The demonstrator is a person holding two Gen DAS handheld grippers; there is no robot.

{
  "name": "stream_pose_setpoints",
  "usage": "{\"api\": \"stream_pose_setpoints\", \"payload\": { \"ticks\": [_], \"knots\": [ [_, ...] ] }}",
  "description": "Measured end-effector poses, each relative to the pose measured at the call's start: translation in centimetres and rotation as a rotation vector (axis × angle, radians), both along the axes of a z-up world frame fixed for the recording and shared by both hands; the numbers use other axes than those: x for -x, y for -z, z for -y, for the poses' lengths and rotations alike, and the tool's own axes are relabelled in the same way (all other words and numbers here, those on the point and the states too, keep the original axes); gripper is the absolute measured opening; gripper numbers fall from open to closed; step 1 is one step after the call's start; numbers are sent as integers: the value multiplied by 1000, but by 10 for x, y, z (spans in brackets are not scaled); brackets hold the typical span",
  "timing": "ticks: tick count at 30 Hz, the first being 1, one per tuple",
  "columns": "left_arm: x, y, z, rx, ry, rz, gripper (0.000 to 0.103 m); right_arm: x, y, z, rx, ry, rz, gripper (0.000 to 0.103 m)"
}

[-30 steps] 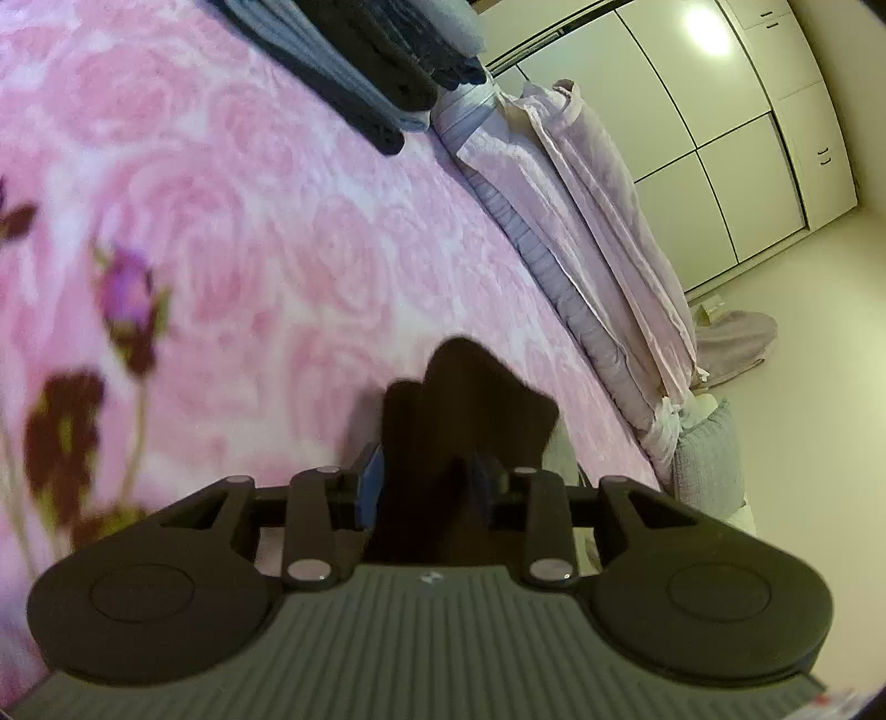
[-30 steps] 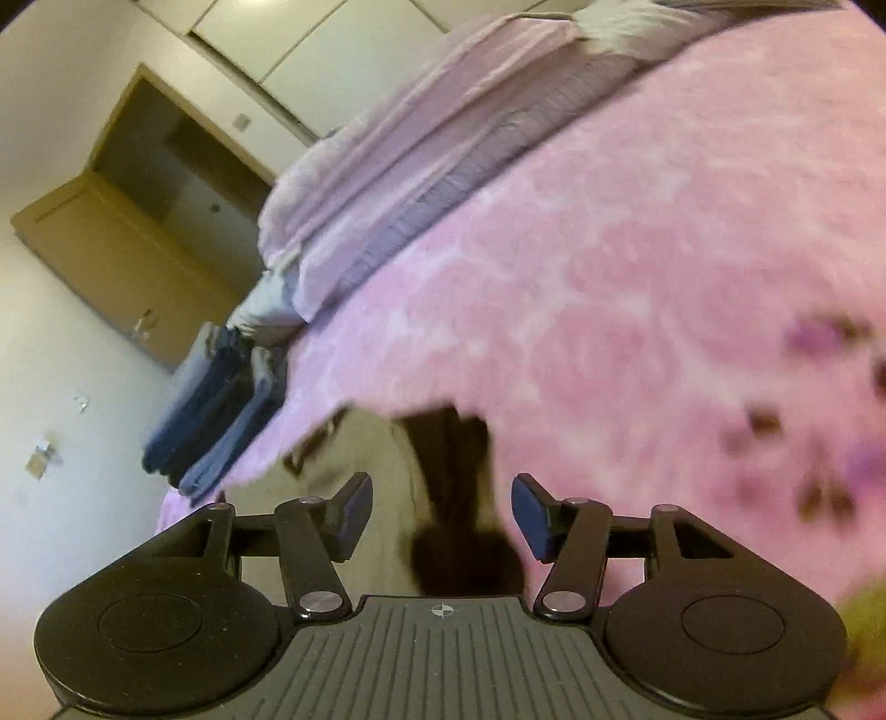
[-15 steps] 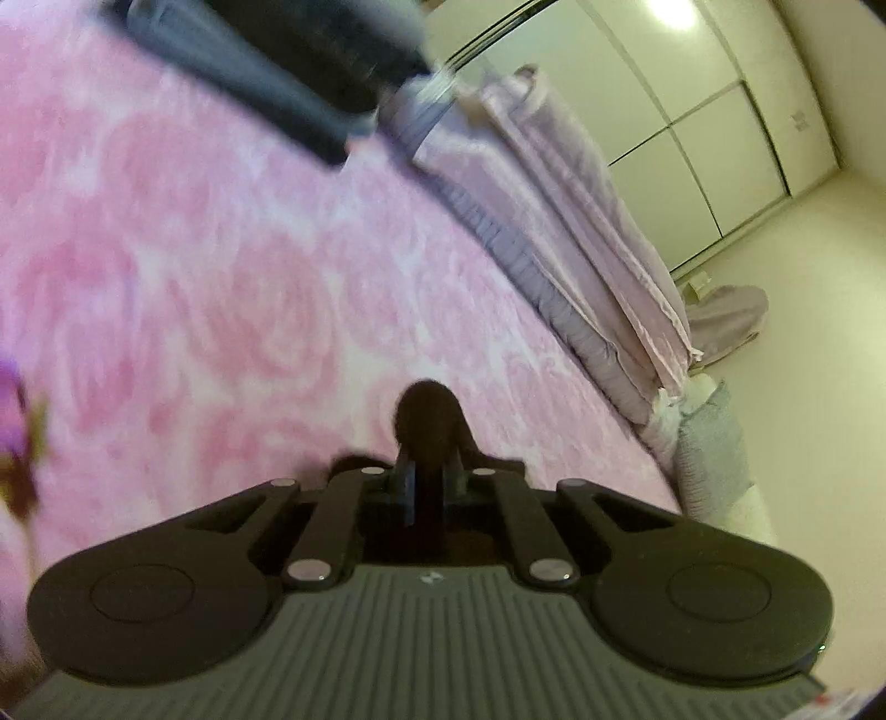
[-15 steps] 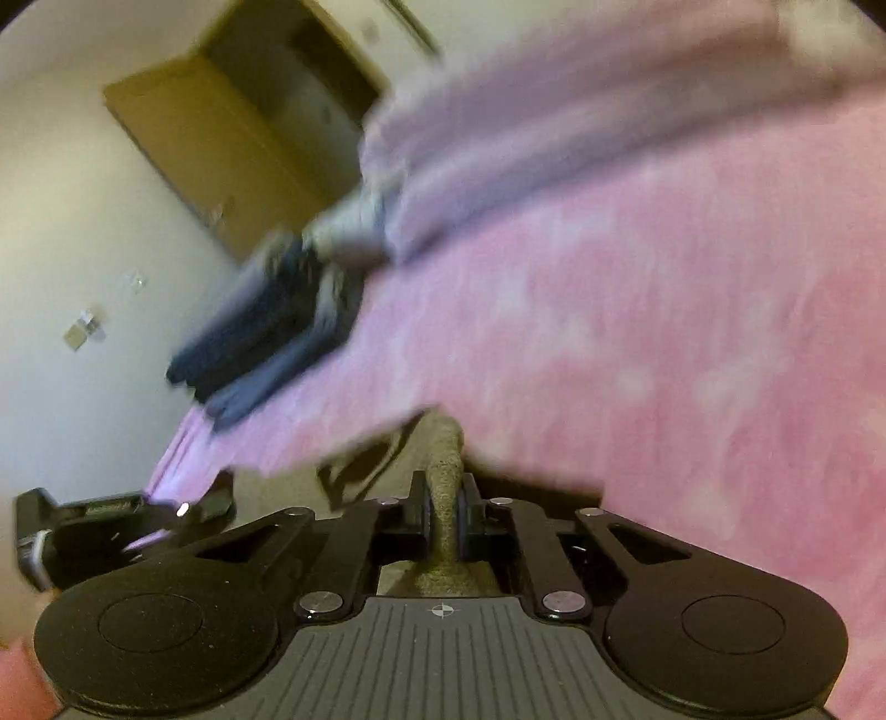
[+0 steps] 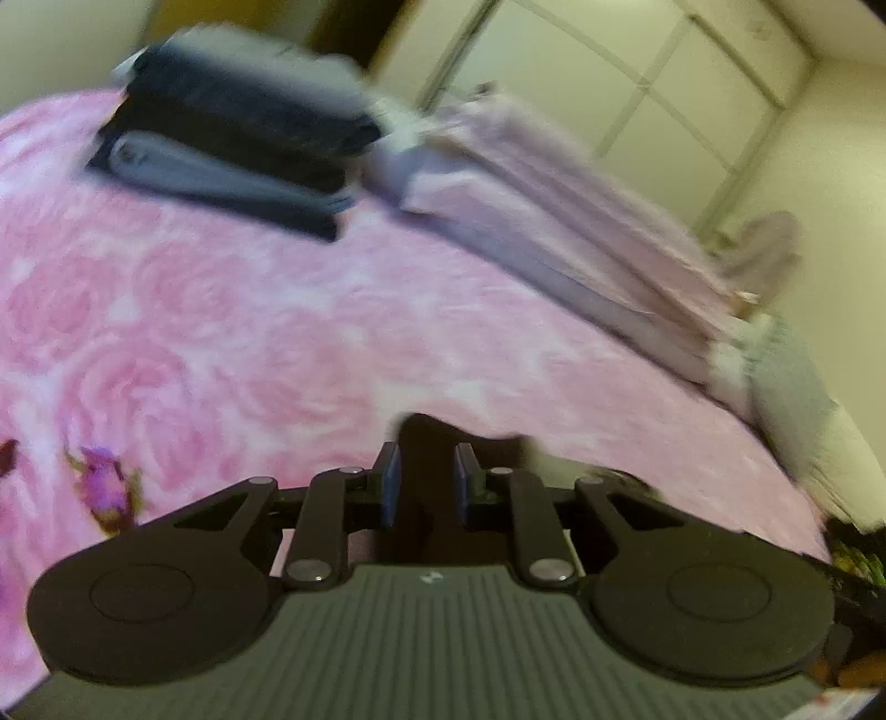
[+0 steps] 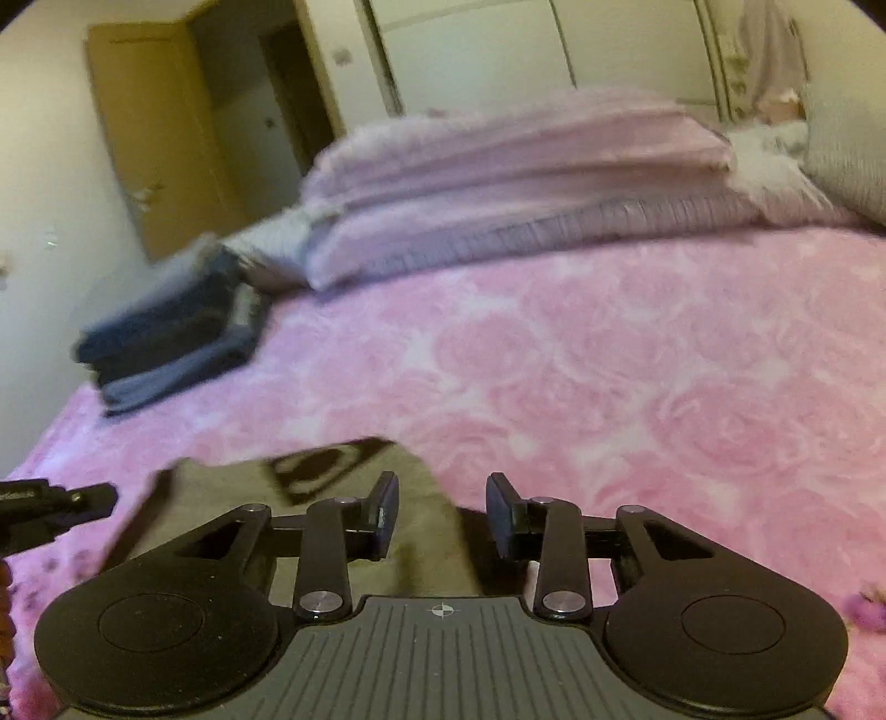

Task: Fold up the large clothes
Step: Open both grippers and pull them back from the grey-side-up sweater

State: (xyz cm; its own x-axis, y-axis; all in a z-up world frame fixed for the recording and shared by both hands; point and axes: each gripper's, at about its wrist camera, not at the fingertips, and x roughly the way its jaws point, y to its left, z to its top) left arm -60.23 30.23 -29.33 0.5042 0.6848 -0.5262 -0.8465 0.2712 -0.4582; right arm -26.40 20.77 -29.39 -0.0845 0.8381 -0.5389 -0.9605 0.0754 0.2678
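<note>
Lying on: the pink fleece blanket with a rose pattern (image 6: pixel 637 387), soft and fuzzy, which covers the whole bed
Garment: an olive-brown cloth garment with a dark printed emblem (image 6: pixel 332 471), flat at the near edge of the bed, just before the right gripper
Left gripper (image 5: pixel 425 487): its jaws have just been opening a little; a dark fold of the garment stands between the blue pads, which look to press on it
Right gripper (image 6: pixel 442 512): its jaws have just been opening and stand apart; the cloth lies between and under them, no pad touches it
Stack: folded dark blue and grey clothes (image 5: pixel 238 138), in flat layers at the far left corner of the bed
Beside the stack: a folded lilac quilt with ribbed edge (image 6: pixel 498 199), long and thick, along the far side
Corner: a grey pillow (image 6: pixel 847 149), at the right end of the quilt
Room: white wardrobe doors (image 6: pixel 470 44) behind the bed, a wooden door (image 6: pixel 149 138) to the left; both views are blurred
</note>
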Motion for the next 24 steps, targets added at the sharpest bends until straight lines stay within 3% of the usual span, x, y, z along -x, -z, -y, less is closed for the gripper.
{"api": "stream_pose_setpoints", "payload": {
  "ticks": [4,7,10,12,14,19,23,24],
  "knots": [
    [-27,-14,48,-38,149,-86,15,28,-6,46,15,-81,42,32],
    [-49,-5,66,-30,214,-141,16,50,7,64,39,-99,70,32],
    [-67,17,66,-16,202,-256,19,70,37,53,129,-120,180,32],
    [-72,26,66,-26,193,-276,19,75,55,46,134,-114,255,31],
    [-76,21,68,-23,183,-309,19,82,53,43,148,-119,292,32],
    [-77,-6,84,-22,138,-339,19,69,31,48,188,-103,209,37],
    [-73,-27,109,-27,134,-349,31,68,4,78,155,-90,168,69],
    [-72,-30,116,-25,132,-353,33,68,-3,86,142,-88,157,71]
  ]
}}
